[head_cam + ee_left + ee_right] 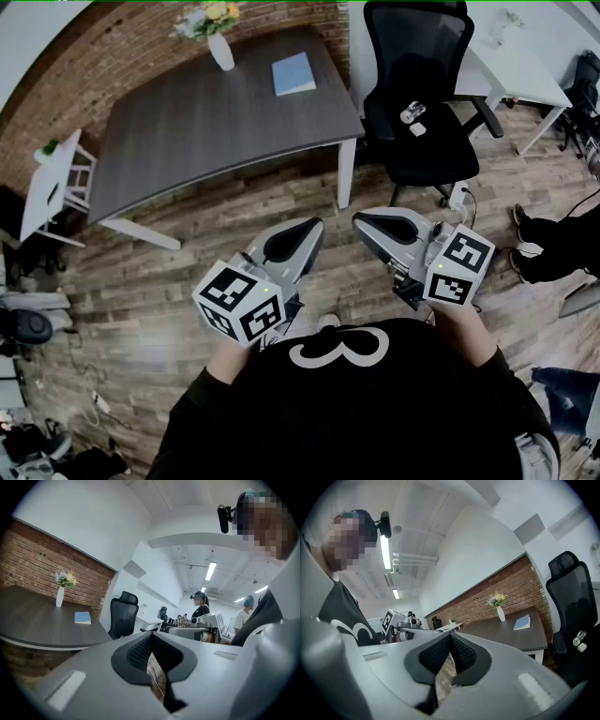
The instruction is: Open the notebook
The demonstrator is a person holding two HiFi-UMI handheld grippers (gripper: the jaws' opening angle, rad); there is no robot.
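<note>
the person is standing on a wooden floor (141, 291) and is holding both grippers in front of the body, side by side and near each other. the left gripper (302, 232) is pointing almost level toward the table. its jaws are pressing together at the tips and nothing is sitting between them. the right gripper (367, 225) is also pointing level. its jaws are clenched in the same way, tip against tip, and are grasping nothing.

the notebook (293, 74) is light blue and is lying closed and flat on the dark table (206, 122), near the far right corner of the top. it is well apart from both grippers and neither one is touching it. a white vase (221, 52) with yellow and white flowers is standing upright on the same table, to the left of the notebook and near the brick wall (122, 47).

a black office chair (422, 94) is standing just beside the right end of the table. two small things are lying on its seat, too small to tell what they are. in the left gripper view, other people are standing far behind at desks.
</note>
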